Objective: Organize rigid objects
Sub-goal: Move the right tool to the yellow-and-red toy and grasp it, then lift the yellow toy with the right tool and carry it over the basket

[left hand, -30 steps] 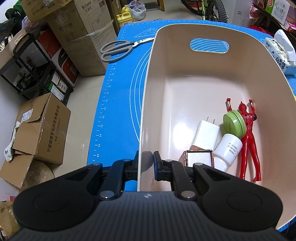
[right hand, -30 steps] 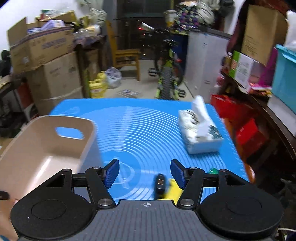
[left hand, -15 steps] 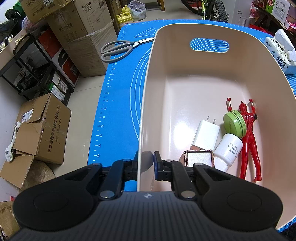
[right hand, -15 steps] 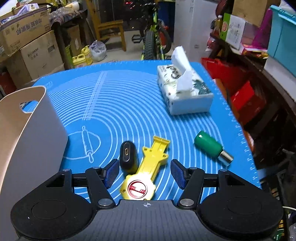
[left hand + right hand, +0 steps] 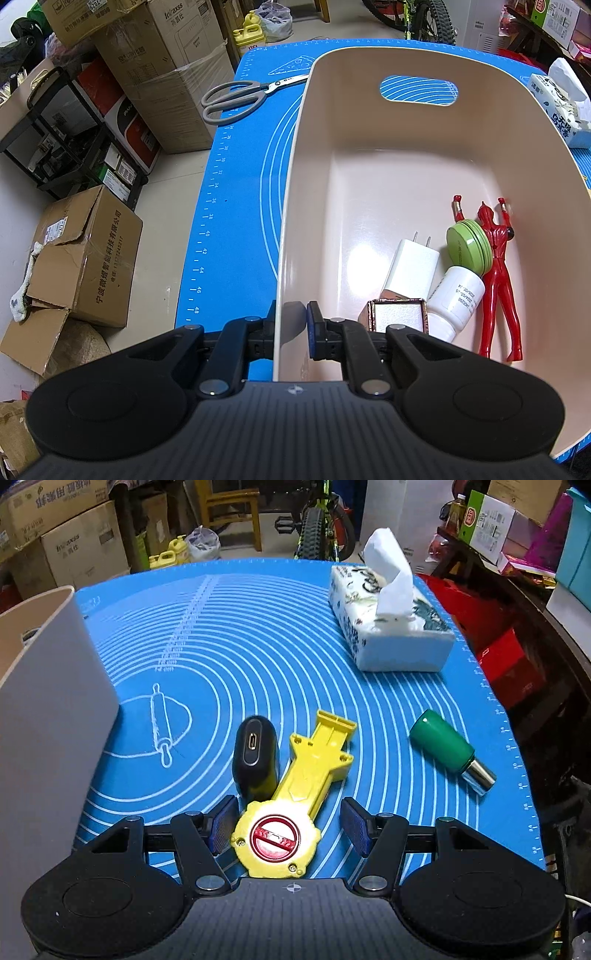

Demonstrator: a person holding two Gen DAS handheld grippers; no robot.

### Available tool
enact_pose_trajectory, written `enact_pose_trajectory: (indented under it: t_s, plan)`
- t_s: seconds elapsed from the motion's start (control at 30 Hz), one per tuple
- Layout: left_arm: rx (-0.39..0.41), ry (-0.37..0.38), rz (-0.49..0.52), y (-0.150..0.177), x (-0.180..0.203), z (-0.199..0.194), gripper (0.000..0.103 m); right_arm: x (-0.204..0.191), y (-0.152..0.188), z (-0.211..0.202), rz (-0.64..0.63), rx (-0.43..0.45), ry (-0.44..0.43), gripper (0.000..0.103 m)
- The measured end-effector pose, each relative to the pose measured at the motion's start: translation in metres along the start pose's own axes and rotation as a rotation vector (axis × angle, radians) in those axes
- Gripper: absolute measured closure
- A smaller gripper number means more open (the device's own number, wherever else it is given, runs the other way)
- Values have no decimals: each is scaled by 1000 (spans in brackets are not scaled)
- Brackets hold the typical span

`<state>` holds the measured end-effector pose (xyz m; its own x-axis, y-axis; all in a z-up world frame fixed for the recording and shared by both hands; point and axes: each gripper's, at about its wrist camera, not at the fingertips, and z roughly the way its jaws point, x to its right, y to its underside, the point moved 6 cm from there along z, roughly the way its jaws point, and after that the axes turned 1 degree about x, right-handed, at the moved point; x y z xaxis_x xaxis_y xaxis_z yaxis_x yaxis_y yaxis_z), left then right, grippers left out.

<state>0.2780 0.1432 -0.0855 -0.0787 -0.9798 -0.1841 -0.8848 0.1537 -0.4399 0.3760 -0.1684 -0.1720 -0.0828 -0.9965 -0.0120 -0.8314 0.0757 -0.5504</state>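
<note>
Left tongs (image 5: 291, 328) clamp beige plastic bin (image 5: 295, 177) wall; right tongs (image 5: 284, 825) gape around yellow plastic launcher toy (image 5: 295, 794).
Only the left view shows inside the bin: white charger (image 5: 410, 267), green tin (image 5: 469, 251), red figurine (image 5: 498, 280).

My mat (image 5: 280, 635) is bright blue, printed with pale concentric arcs, a ruler scale and a white rolling-pin drawing. The bin (image 5: 406, 155) is beige inside and out. In it I see a red action figure (image 5: 496, 280), a green round tin (image 5: 468, 245), a white charger plug (image 5: 410, 267) and a white bottle (image 5: 458, 299). The scissors (image 5: 236, 96) have grey handles. My toy launcher (image 5: 295, 797) is yellow with a red dial; beside it are a black case (image 5: 255, 757), a green cap with a silver tip (image 5: 448, 751) and a white tissue box (image 5: 388, 627) with dark print. My fingers carry blue pads (image 5: 356, 827).
</note>
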Motion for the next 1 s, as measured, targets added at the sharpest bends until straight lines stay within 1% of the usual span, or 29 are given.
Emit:
enact_pose_trajectory:
  t_s: [0.1,0.13,0.2,0.27,0.43,0.57,0.67,0.87,1.0]
  plan:
    - [1,0,1,0,0,0,87,-1,1,2,0,5,1,35]
    - [1,0,1,0,0,0,87,-2,1,1,0,10,-2,41]
    - [1,1,0,0,0,0,87,-4,1,-1,4,13,-10,48]
    - [1,0,1,0,0,0,87,-4,1,-3,14,12,-8,52]
    - [0,0,0,-1,0,0,87,0,3,-4,45,5,-4,52]
    - [1,-4,3,-1,0,0,87,9,4,-8,71,18,10,52]
    - [1,-5,2,-1,0,0,87,18,3,-14,104,32,4,53]
    - [1,-6,4,-1,0,0,87,30,-3,-31,149,77,-15,53]
    - [1,-5,3,-1,0,0,87,32,-7,-44,164,119,-29,53]
